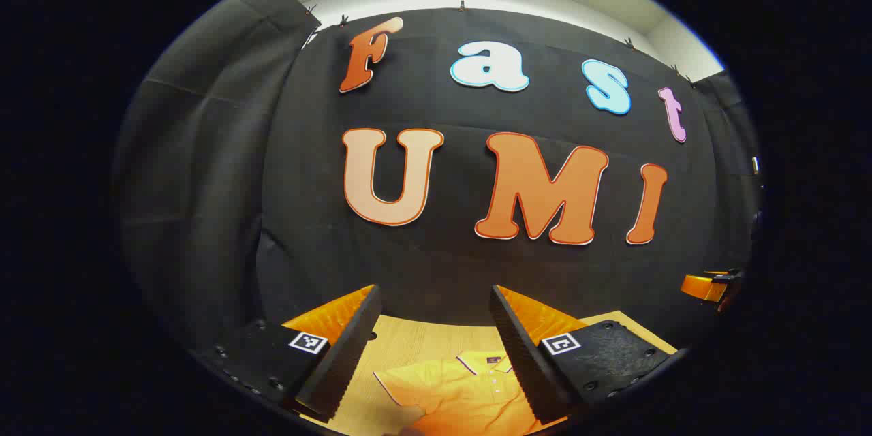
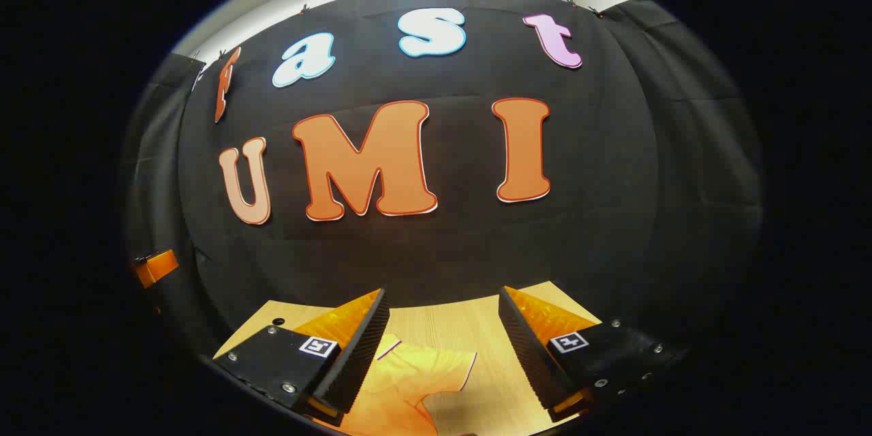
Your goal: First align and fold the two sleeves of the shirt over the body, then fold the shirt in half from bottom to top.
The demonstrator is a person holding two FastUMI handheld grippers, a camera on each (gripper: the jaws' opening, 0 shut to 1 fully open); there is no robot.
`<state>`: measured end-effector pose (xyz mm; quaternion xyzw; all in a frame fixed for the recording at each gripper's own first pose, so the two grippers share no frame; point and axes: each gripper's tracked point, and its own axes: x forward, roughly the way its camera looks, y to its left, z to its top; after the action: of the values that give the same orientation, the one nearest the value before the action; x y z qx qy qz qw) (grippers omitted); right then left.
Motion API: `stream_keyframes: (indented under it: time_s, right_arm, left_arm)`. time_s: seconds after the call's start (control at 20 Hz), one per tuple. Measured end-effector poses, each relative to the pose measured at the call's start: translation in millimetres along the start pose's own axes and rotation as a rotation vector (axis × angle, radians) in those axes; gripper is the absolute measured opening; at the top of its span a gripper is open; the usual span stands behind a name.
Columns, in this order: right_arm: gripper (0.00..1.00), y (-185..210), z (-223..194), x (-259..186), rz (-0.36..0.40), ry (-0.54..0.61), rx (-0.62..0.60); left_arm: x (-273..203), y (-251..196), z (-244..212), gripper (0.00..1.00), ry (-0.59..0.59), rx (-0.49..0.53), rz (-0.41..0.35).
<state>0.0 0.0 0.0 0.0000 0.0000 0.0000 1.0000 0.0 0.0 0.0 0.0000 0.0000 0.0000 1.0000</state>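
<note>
Sleeves not yet folded; shirt (image 1: 463, 392) flat on the table (image 2: 490, 327).
Left gripper (image 1: 429, 347) and right gripper (image 2: 443, 351) hover spread, empty; next, probably pinch each sleeve (image 2: 436, 364).

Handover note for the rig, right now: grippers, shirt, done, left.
Left gripper: open, raised above the table, holding nothing.
Right gripper: open, raised, holding nothing.
Shirt: flat on the table, collar toward the wall; in the right gripper view one sleeve lies spread out to the side.
Done: nothing visible.
Left: fold both sleeves over the body, then fold bottom to top.
</note>
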Motion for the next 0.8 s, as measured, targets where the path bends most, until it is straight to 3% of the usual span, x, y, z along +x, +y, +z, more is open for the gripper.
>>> stream_keyframes:
  time_s: [0.3,0.45,0.8]
  right_arm:
    - [0.98,-4.6,-9.6,25.8,0.059,0.049,0.022]
    - [0.98,-6.8,-10.8,30.9,0.053,0.047,0.003]
    - [0.98,-1.6,-3.1,17.4,0.007,0.006,-0.043]
  left_arm:
    - [-13.8,0.1,4.8,0.98,-0.034,0.041,0.09]
    - [-9.4,1.2,5.9,0.98,-0.036,0.07,0.11]
    - [26.6,-7.1,9.8,0.98,-0.041,0.087,0.022]
